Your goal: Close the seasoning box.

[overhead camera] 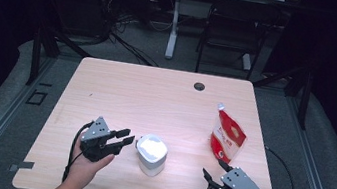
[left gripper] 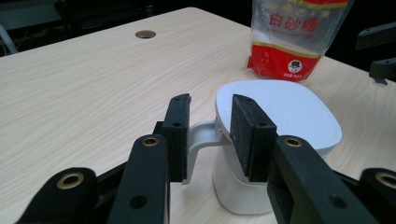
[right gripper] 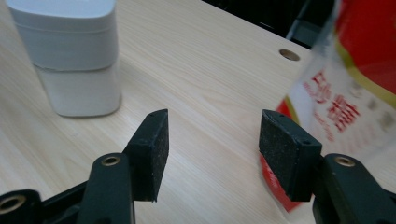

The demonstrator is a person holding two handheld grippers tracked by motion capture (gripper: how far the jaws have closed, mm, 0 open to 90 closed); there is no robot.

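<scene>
1. Left gripper (left gripper: 210, 135): jaws spread around the jar (left gripper: 275, 140) handle (left gripper: 201, 137), not pinching. Closing off-centre may tip the jar.
2. Right gripper (right gripper: 212, 154): jaws spread, empty. Sugar bag (right gripper: 345, 93) stands just beyond its far jaw; a sideways sweep may topple it.

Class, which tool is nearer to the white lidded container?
Left. The left tool reaches the white lidded container, jaws open around its handle; the right tool sits apart, nearer the sugar bag.
</scene>
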